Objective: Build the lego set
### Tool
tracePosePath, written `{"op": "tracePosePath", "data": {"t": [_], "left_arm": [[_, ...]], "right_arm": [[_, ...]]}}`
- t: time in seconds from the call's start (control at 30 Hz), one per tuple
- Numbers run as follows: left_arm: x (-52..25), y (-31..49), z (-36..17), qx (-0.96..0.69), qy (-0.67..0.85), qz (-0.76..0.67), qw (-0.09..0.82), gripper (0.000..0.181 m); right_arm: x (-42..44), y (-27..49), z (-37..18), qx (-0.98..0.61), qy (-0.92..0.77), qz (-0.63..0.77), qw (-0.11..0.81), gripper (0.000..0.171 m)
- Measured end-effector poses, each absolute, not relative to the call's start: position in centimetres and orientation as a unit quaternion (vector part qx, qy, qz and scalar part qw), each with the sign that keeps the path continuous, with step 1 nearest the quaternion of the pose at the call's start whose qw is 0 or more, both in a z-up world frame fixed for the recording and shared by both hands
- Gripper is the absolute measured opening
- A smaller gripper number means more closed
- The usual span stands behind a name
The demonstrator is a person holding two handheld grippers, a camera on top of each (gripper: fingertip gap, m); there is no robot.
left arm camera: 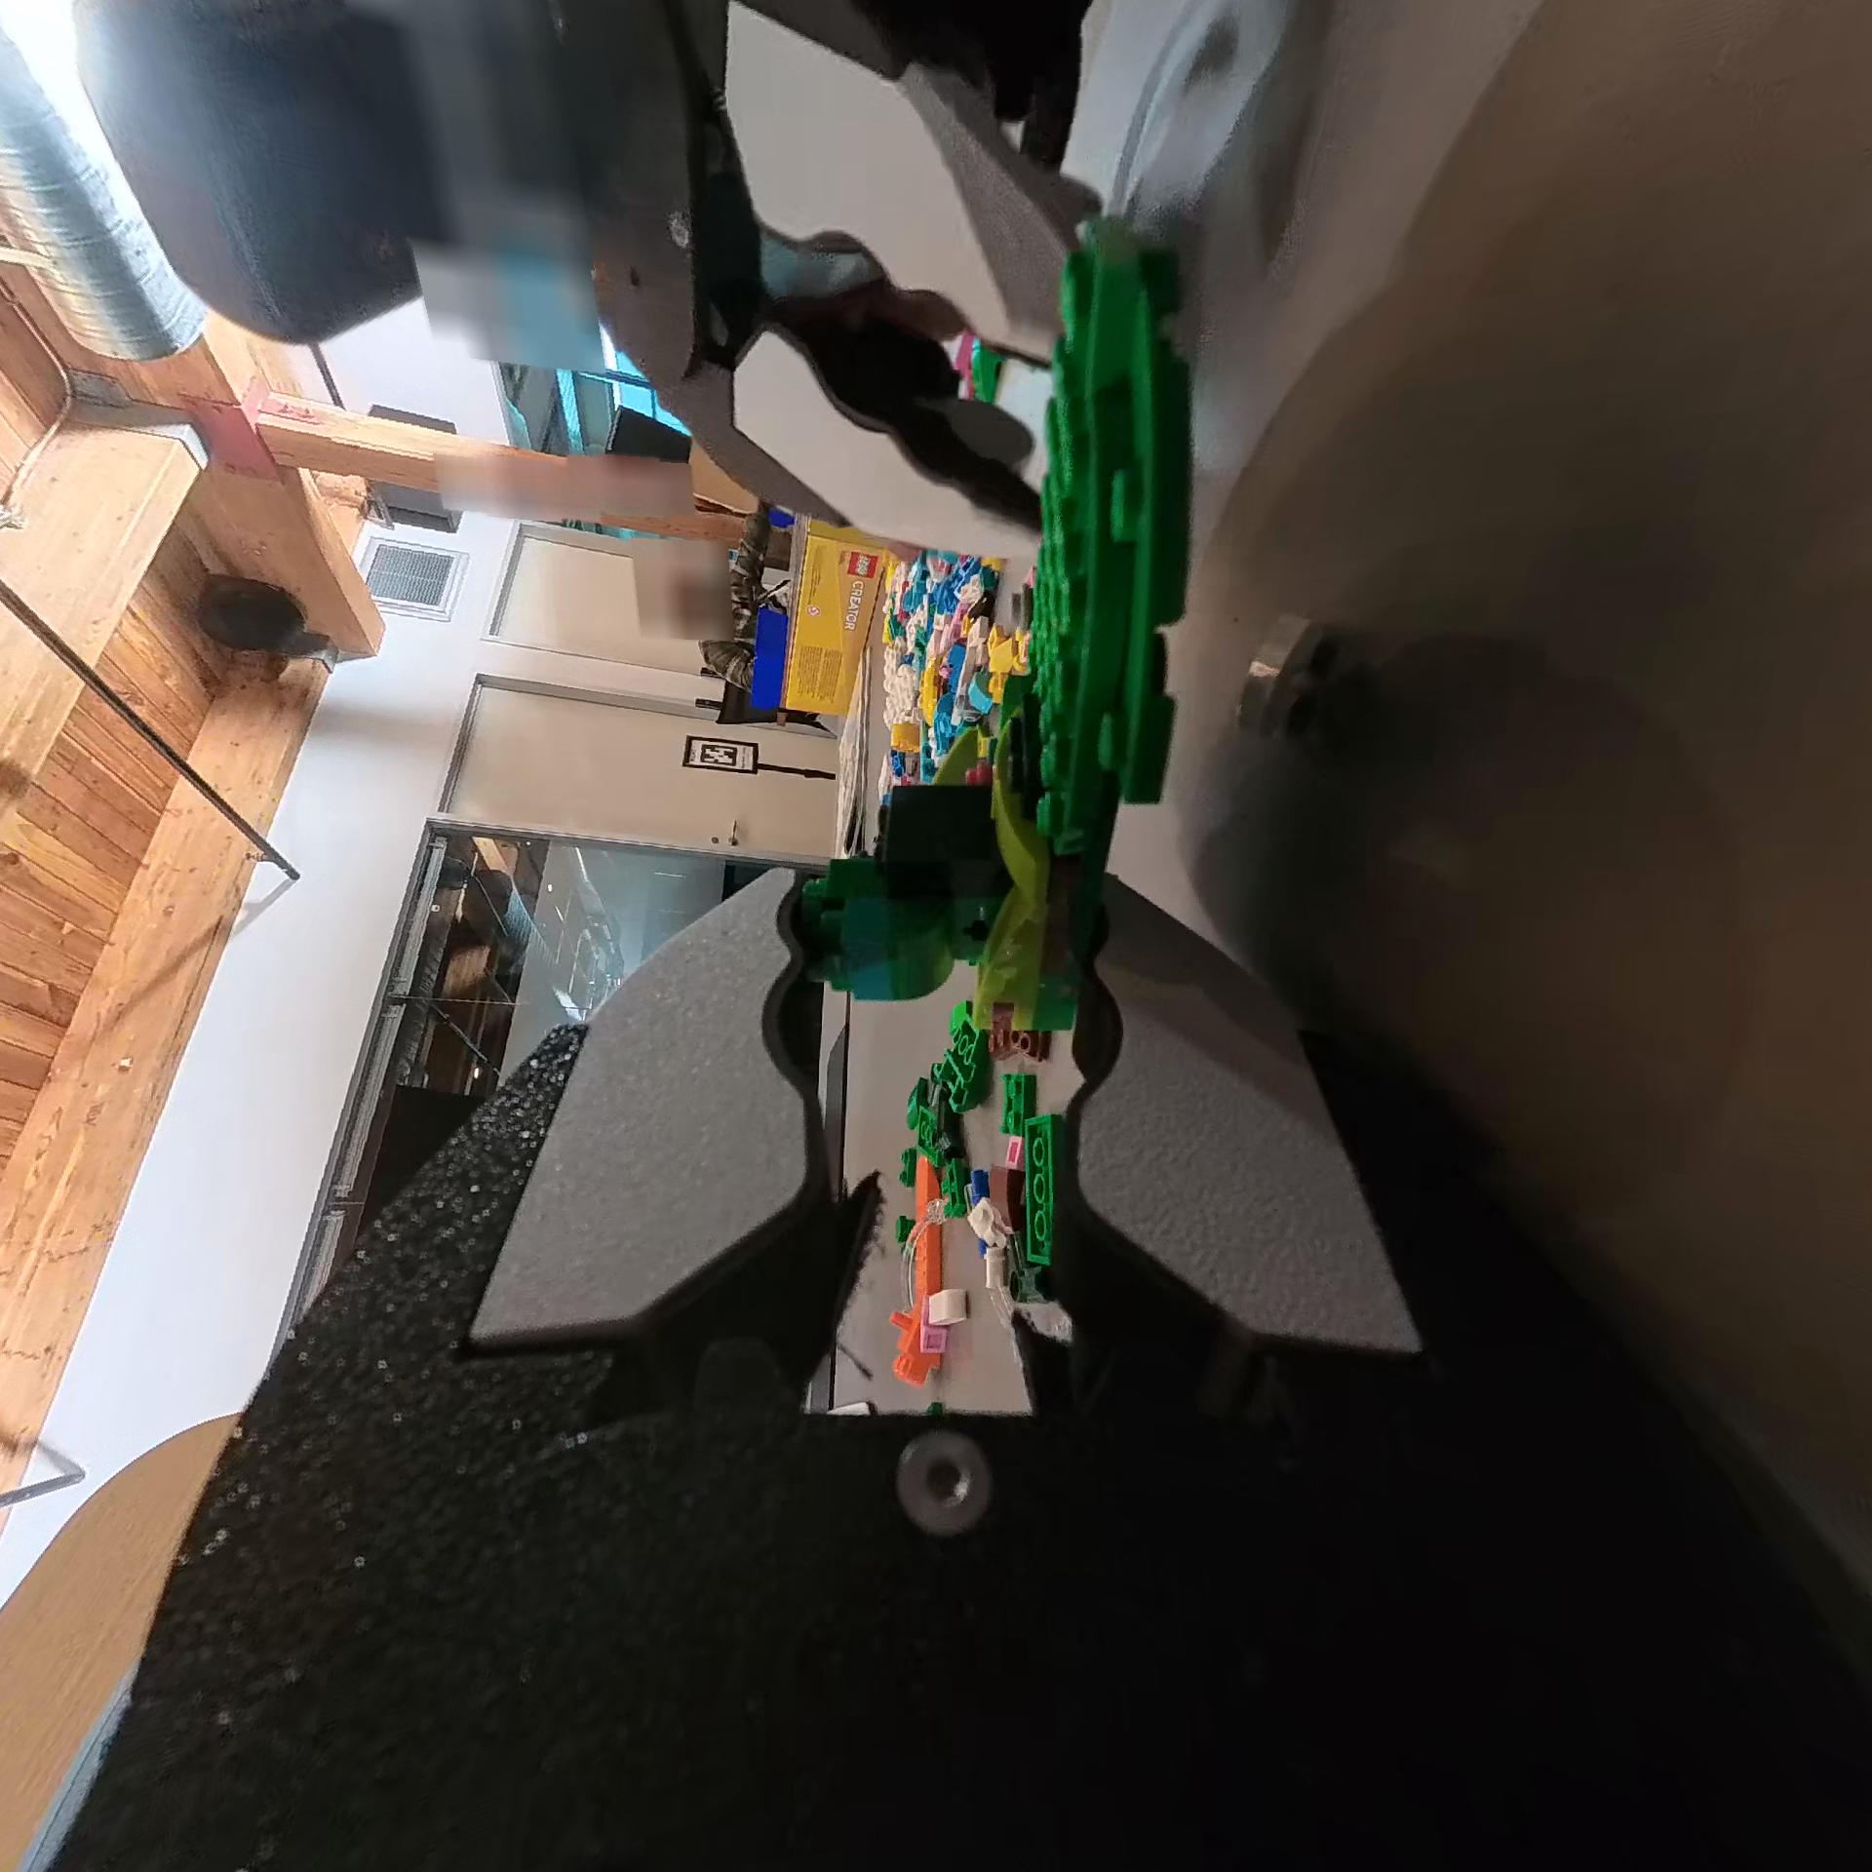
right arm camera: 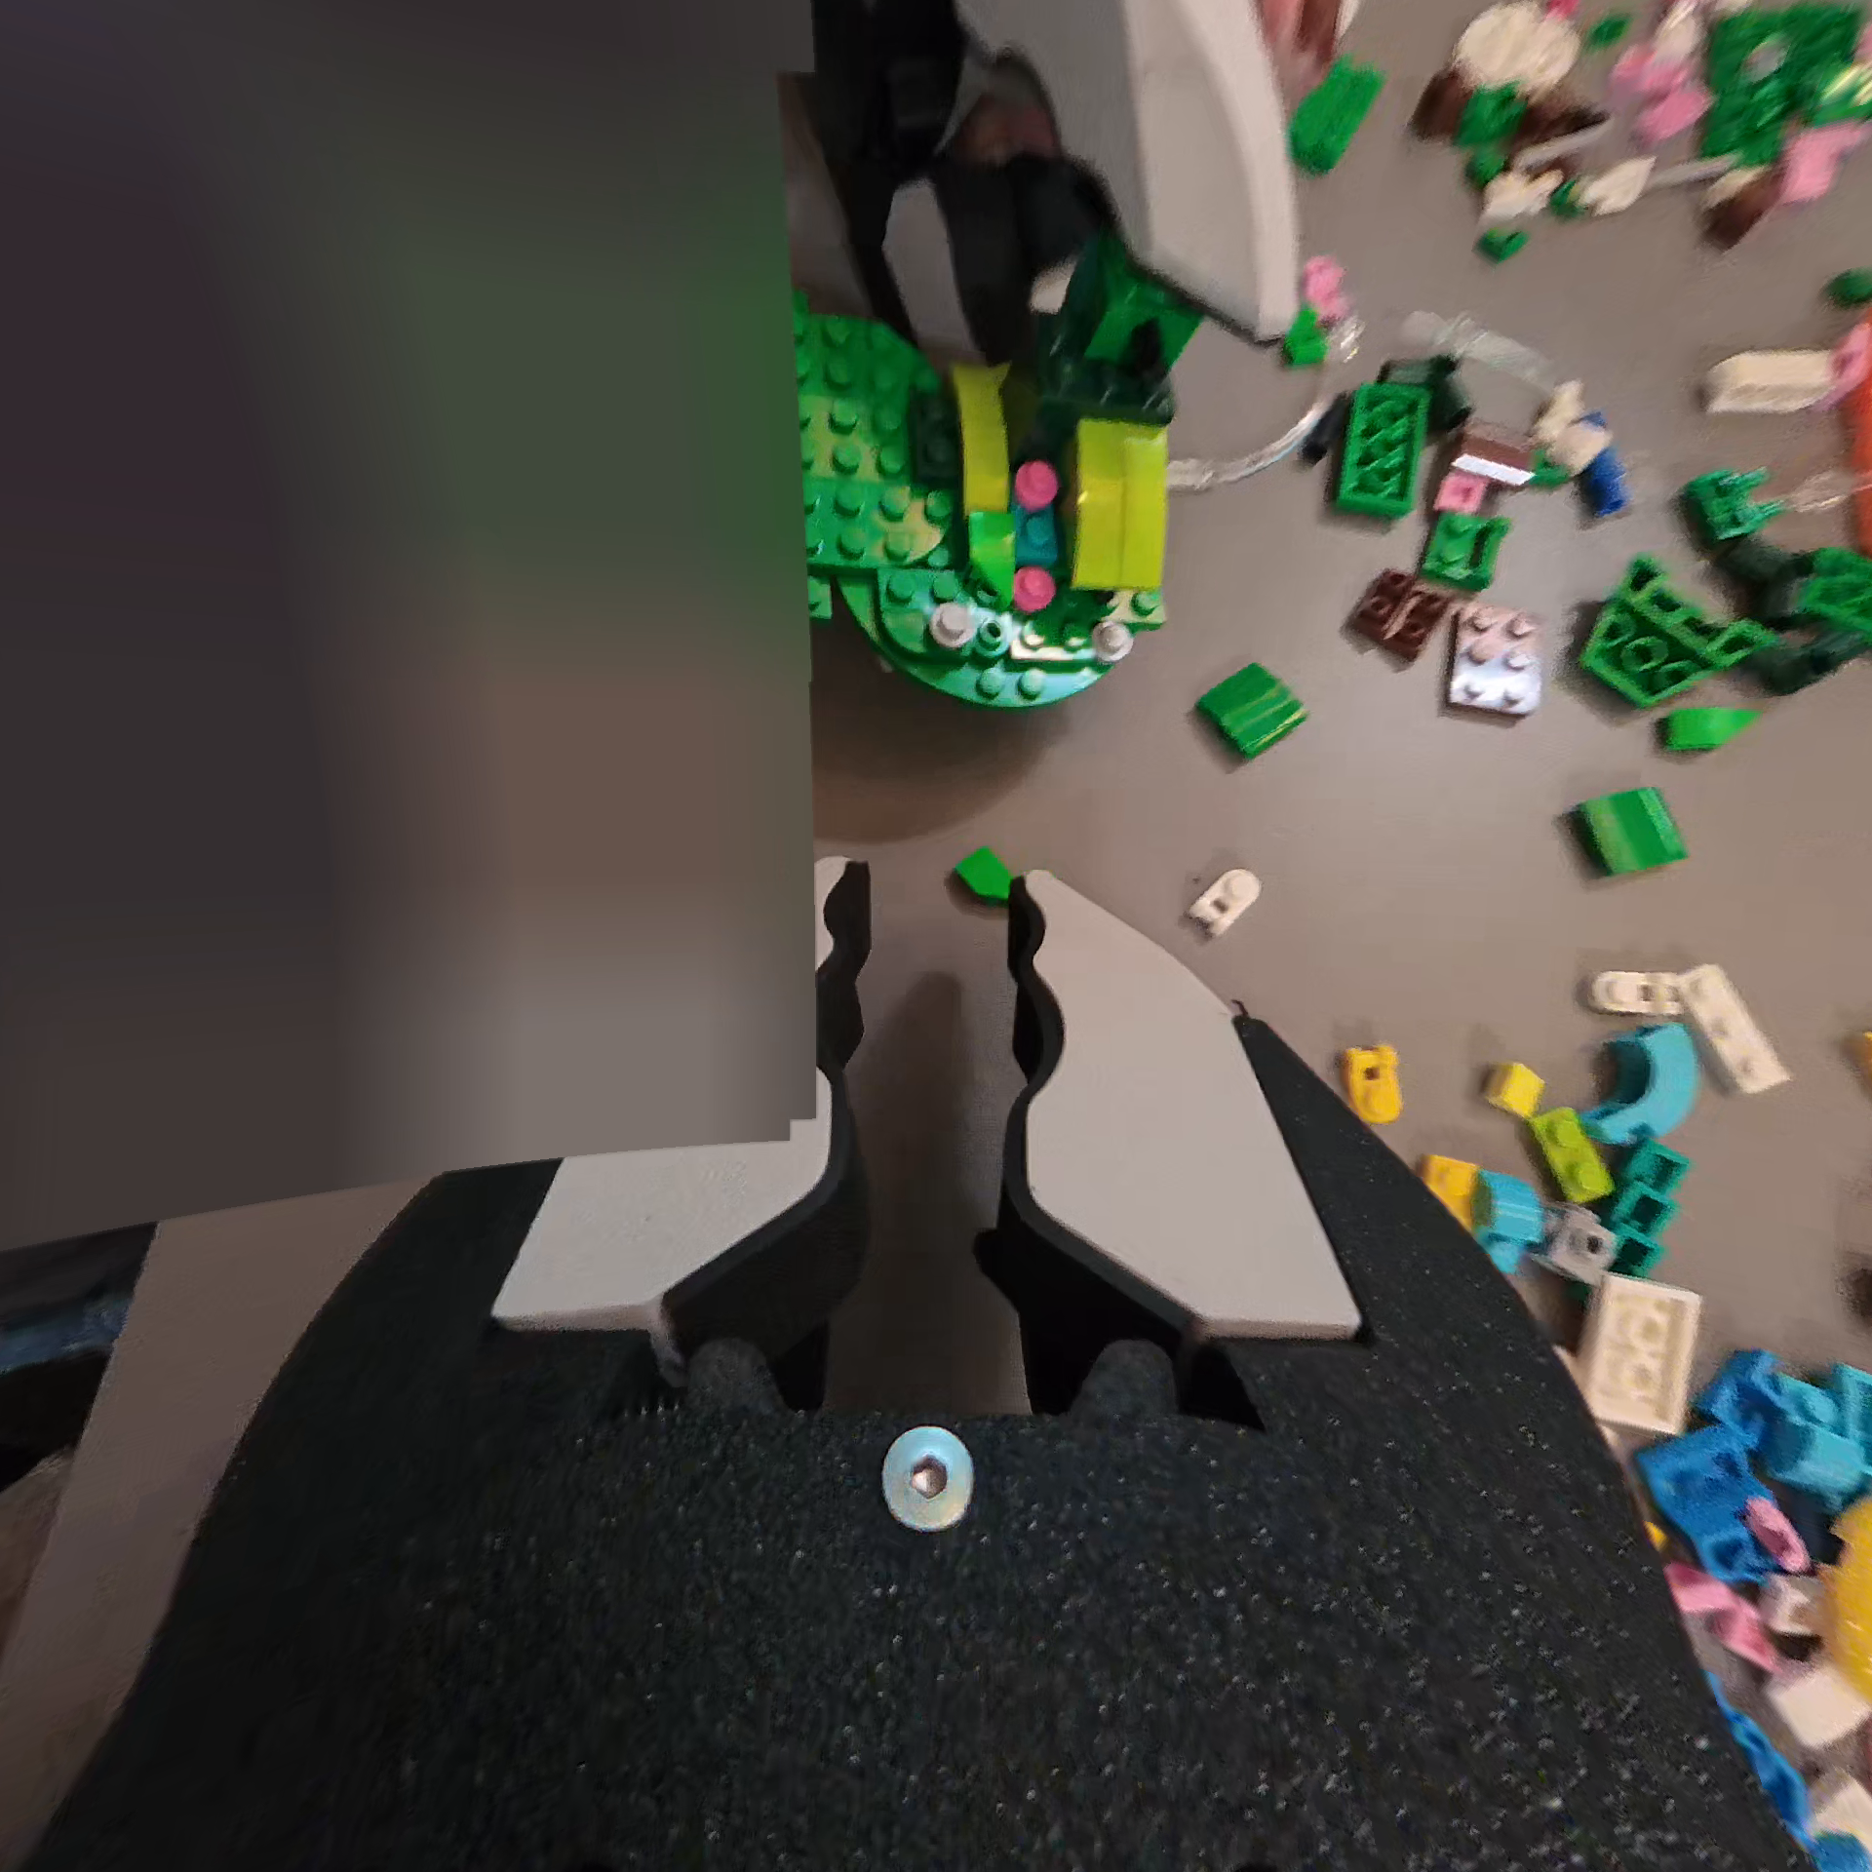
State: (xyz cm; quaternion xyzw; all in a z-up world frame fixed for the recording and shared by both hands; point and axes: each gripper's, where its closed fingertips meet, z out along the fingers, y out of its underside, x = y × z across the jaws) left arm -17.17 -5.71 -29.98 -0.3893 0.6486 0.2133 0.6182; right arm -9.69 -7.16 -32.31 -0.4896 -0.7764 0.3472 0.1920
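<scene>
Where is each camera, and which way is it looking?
Left wrist view: on the left tool, rolled sideways, low over the table, facing the green build; its own fingers grip the build, and the right tool shows beyond.
Right wrist view: on the right tool, looking down at the table; own fingers show, apart.
Both show the green build and loose bricks.

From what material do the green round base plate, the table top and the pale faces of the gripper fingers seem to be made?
Green round base plate: hard moulded plastic, glossy; its studs catch highlights.
Table top: smooth matte grey-brown, perhaps laminate; no grain shows, so uncertain.
Pale faces of the right gripper fingers: matte, finely textured, likely printed plastic; the black body looks grainy.
</scene>
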Motion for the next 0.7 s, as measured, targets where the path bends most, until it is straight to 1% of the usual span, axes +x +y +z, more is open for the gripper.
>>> {"op": "tracePosePath", "data": {"t": [0.27,0.7], "left_arm": [[-17.3,-5.5,-29.9,-0.394,0.645,0.212,0.62,0.048],[-17.8,-5.0,-30.0,-0.406,0.639,0.214,0.618,0.048]], "right_arm": [[-11.2,-5.1,-29.9,-0.451,-0.732,0.4,0.318,0.024],[-10.8,-5.6,-30.0,-0.444,-0.716,0.428,0.328,0.024]]}}
